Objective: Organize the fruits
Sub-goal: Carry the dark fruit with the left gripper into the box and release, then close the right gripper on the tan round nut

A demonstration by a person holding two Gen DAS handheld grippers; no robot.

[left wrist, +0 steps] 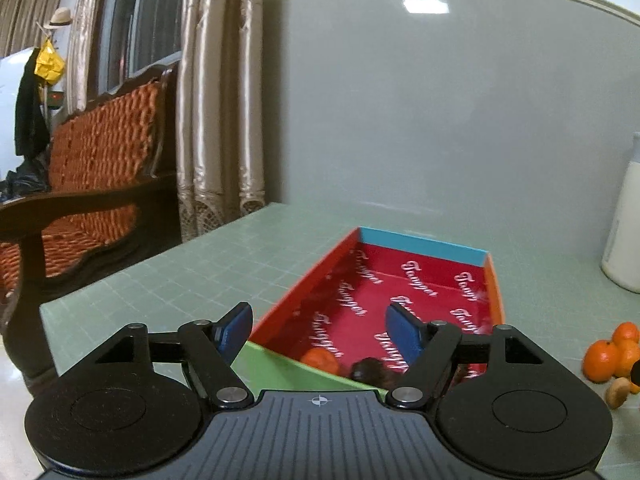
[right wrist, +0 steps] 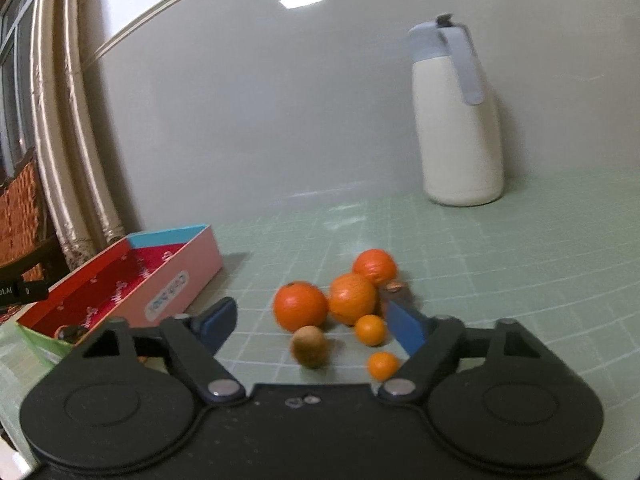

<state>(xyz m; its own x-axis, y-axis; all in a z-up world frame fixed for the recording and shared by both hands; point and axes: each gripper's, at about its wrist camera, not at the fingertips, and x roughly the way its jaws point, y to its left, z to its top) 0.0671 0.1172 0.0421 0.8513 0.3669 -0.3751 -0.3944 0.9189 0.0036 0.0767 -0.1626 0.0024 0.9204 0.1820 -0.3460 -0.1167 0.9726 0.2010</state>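
A shallow red box (left wrist: 404,296) with a blue far wall and green near wall lies on the green mat; it also shows in the right wrist view (right wrist: 120,280). Inside its near end sit a small orange (left wrist: 320,360) and a dark fruit (left wrist: 370,370). My left gripper (left wrist: 320,334) is open and empty above the box's near end. A pile of oranges (right wrist: 352,298) with a brown kiwi-like fruit (right wrist: 309,346) lies on the mat; it also shows at the left wrist view's right edge (left wrist: 612,350). My right gripper (right wrist: 310,326) is open and empty just before the pile.
A white thermos jug (right wrist: 460,120) with a pale blue lid stands at the back right by the grey wall. A wooden sofa (left wrist: 96,184) with orange cushions and curtains (left wrist: 216,100) stand past the table's left edge.
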